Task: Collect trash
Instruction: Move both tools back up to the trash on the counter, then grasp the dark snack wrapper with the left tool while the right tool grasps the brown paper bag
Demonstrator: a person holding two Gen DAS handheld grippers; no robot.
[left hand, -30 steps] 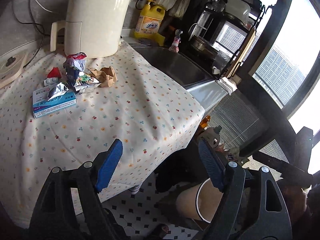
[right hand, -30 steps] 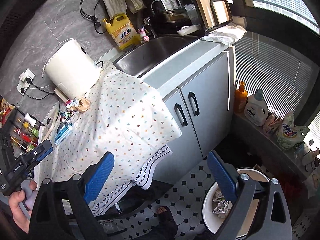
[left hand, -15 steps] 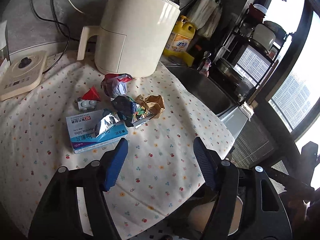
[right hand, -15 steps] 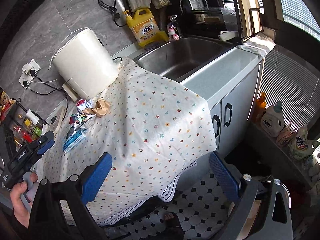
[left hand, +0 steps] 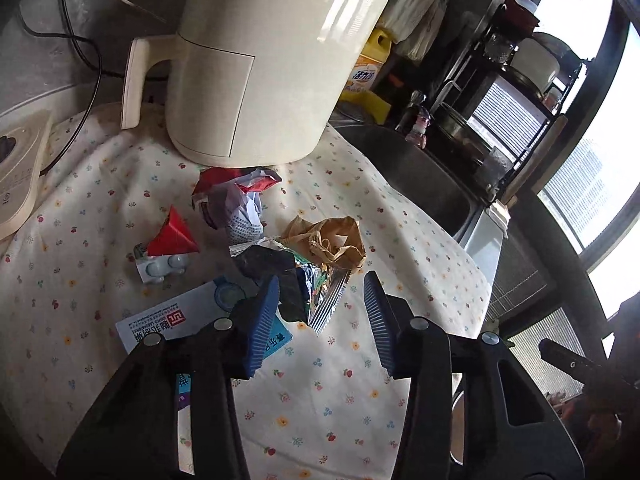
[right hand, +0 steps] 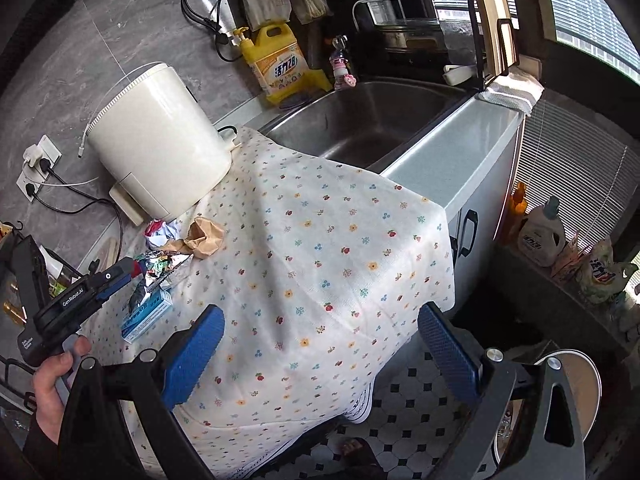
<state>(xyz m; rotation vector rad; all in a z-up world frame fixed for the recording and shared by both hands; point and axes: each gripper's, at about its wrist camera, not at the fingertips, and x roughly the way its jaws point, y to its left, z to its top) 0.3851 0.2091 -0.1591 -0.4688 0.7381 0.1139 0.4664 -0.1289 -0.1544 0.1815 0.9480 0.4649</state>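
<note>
A heap of trash lies on the flowered tablecloth: a foil snack wrapper, a crumpled brown paper bag, a red and white wrapper, a red paper cone and a blue and white box. My left gripper is open, its fingers on either side of the foil wrapper, just short of it. My right gripper is open and empty over the tablecloth's front edge. The heap and the left gripper show at the left of the right wrist view.
A cream air fryer stands right behind the heap. A sink and a yellow detergent jug are beyond. A round bin stands on the tiled floor at the lower right. A white appliance sits at the left.
My left gripper moved forward and down to the heap and now straddles the foil wrapper. My right gripper rose from the bin towards the table.
</note>
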